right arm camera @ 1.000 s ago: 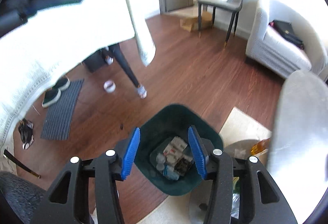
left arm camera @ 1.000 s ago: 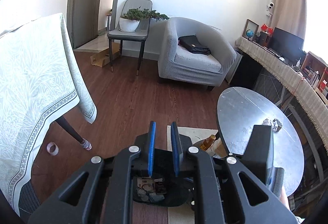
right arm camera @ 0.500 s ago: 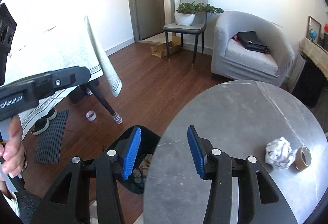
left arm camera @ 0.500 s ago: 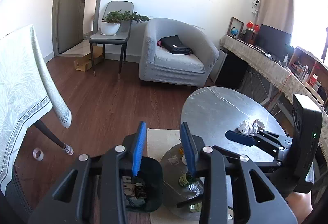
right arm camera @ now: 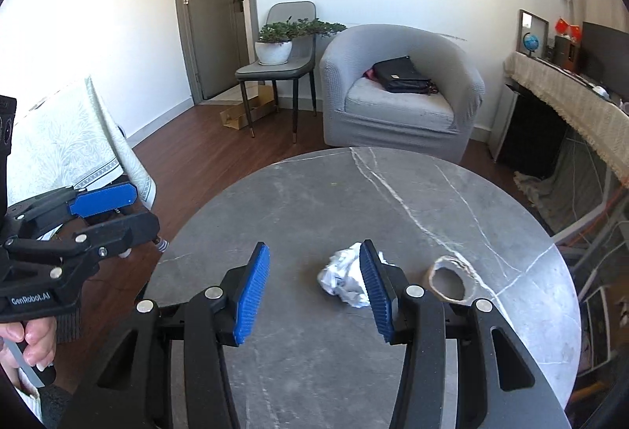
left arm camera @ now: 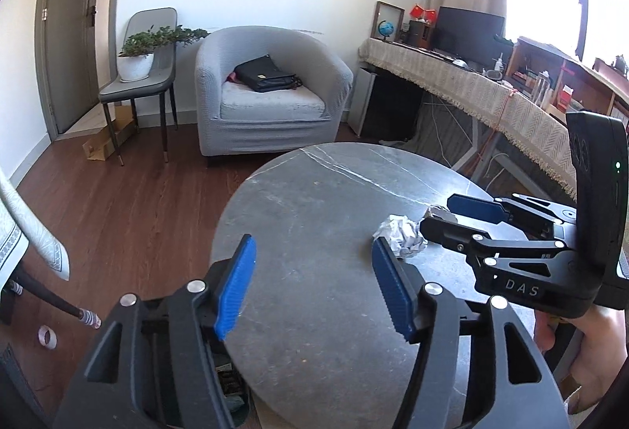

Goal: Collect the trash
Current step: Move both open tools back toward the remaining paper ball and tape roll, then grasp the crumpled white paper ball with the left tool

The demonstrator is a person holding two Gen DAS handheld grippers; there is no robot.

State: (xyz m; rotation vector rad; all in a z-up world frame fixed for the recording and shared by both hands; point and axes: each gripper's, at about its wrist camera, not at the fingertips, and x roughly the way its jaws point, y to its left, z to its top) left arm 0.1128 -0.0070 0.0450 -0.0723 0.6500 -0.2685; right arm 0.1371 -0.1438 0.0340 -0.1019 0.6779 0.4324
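Note:
A crumpled white paper ball (left arm camera: 401, 234) (right arm camera: 341, 276) lies on the round grey marble table (left arm camera: 314, 193) (right arm camera: 314, 201). Beside it lies a brown cardboard tape core (right arm camera: 448, 279), mostly hidden behind the right gripper in the left wrist view. My right gripper (right arm camera: 313, 293) (left arm camera: 452, 222) is open just short of the ball, whose right edge its right pad covers. My left gripper (left arm camera: 314, 291) (right arm camera: 129, 213) hovers over the table's near left part. Its jaws are opening with nothing between them. The dark bin (left arm camera: 241, 405) with trash shows below the left gripper.
Behind the table stands a grey armchair (right arm camera: 401, 95) with a black bag, and a chair (right arm camera: 275, 71) holding a potted plant. A cloth-covered table (right arm camera: 74, 142) is at the left, a long desk (left arm camera: 471, 91) with a monitor at the right. A tape roll (left arm camera: 46, 336) lies on the wooden floor.
Both grippers swung from above the bin to over the round table. The left jaws went from nearly shut to wide. The paper ball and tape core came close in front.

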